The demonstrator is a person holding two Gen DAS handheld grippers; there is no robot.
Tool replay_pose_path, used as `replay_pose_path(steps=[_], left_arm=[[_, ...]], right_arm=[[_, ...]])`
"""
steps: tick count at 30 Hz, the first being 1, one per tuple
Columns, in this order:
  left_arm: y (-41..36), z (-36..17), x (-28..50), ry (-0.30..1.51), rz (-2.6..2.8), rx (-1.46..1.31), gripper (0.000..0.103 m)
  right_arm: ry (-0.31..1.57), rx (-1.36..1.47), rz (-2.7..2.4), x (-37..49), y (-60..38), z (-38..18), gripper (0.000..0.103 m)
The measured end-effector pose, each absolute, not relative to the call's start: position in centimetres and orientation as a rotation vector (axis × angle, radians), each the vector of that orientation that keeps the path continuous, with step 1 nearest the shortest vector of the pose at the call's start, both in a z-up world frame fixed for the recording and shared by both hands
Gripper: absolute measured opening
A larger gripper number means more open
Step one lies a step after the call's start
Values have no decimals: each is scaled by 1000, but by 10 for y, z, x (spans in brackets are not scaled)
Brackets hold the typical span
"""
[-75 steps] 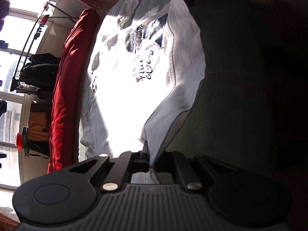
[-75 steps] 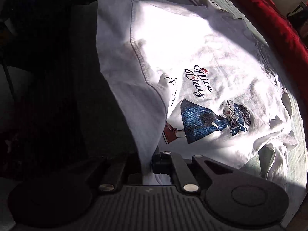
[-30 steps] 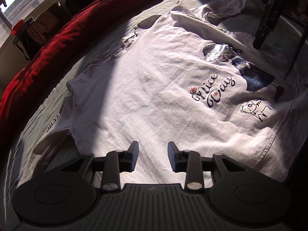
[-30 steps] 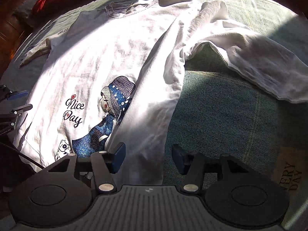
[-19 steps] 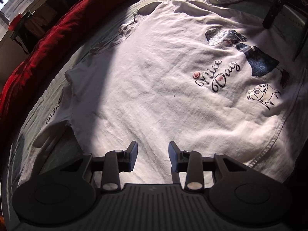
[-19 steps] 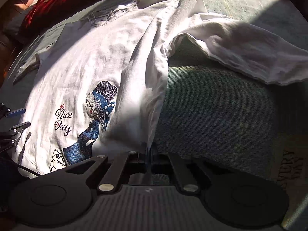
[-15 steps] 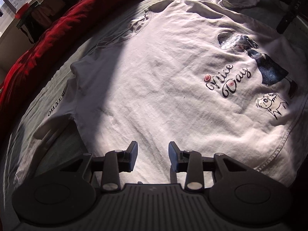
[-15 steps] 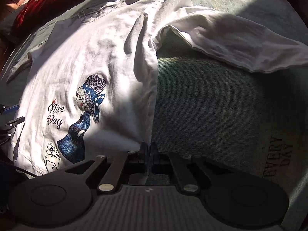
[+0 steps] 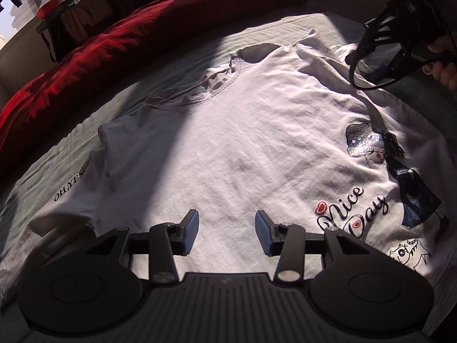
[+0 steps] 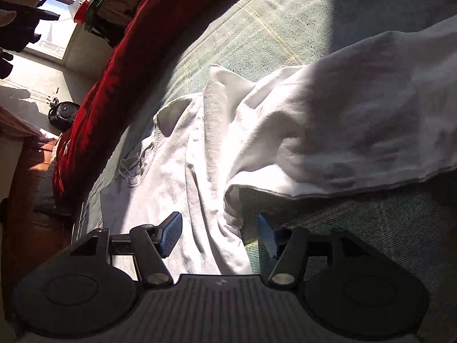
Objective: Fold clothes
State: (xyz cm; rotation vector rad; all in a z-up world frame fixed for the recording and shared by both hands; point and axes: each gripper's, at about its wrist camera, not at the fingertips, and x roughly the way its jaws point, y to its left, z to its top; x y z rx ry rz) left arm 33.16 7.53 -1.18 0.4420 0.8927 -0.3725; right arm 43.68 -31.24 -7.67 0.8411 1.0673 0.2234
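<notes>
My left camera looks down along its fingers, close over the shirt (image 9: pixel 228 148), facing the collar and the red quilt (image 9: pixel 137 40) beyond. My right camera sits low and rolled, very near the shirt's folded side (image 10: pixel 211 200), facing the same quilt. Both share shirt, green sheet (image 10: pixel 271 23), quilt and window.

red duvet (image 9: pixel 120 43), green bedspread (image 10: pixel 285 23), window (image 10: pixel 54 28)

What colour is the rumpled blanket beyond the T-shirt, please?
Deep red blanket, clearest in the left wrist view.
</notes>
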Motion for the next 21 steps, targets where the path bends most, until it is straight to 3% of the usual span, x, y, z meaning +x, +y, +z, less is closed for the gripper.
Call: replay_pose_path(steps=[2,4,6,9,16,21], left_arm=[[74,-15,332,900,-375,438,45],[73,-17,333,909,-376,435,45],[72,-19,333,920,-378,433,45],[73,-19,333,919,-380,449,45],[86,-20,343,932,-336,450,46],[100,-15,358,943,-258,389,46]], right_arm=[[1026,874,192,443,-314,-85,63],[984,865,153,445,-313,-85,54],[950,804,90,444,-313,-80,10],[895,689,-21,441,-316,-68,4],[927,506,-140,432,-331,-59,6],[960,489,-161,408,-319,-44,27]])
